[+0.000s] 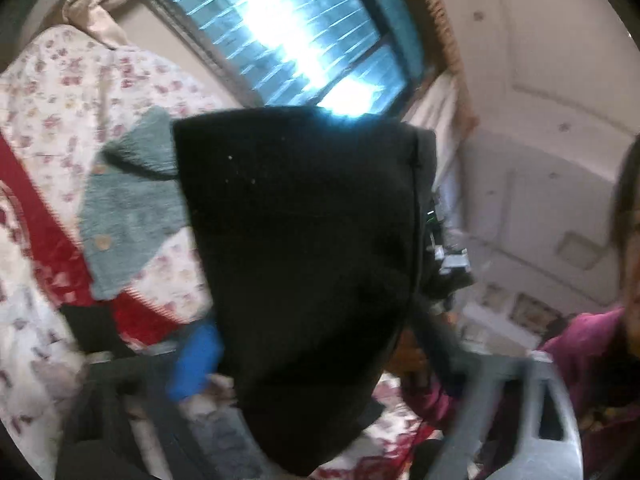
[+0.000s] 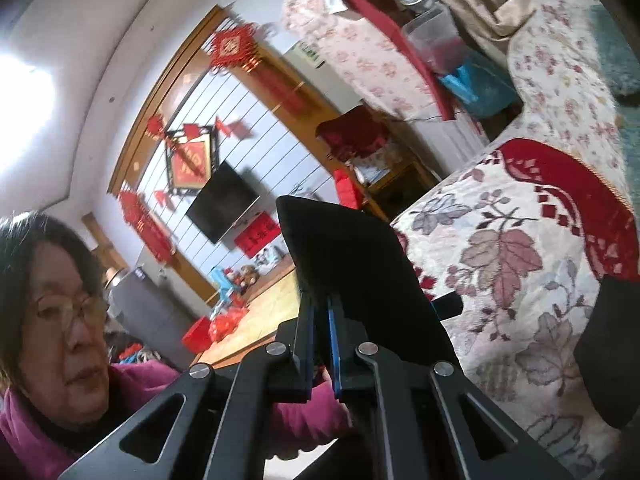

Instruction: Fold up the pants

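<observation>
The black pants (image 1: 304, 264) hang in the air and fill the middle of the left wrist view, blurred by motion. My left gripper (image 1: 224, 364) is mostly hidden behind the cloth; one blue finger pad (image 1: 196, 364) shows at its left edge, so the jaws look closed on the pants. In the right wrist view my right gripper (image 2: 319, 308) is shut on an edge of the black pants (image 2: 352, 264), which stand up above the blue-padded fingers (image 2: 333, 344). Another black part of the pants (image 2: 608, 356) lies at the right on the sofa.
A floral and red sofa cover (image 2: 520, 264) lies below and to the right. A grey-green knitted garment (image 1: 132, 216) rests on the sofa (image 1: 52, 92). A window (image 1: 296, 32) is behind. The person in a magenta top (image 2: 60, 320) is close by.
</observation>
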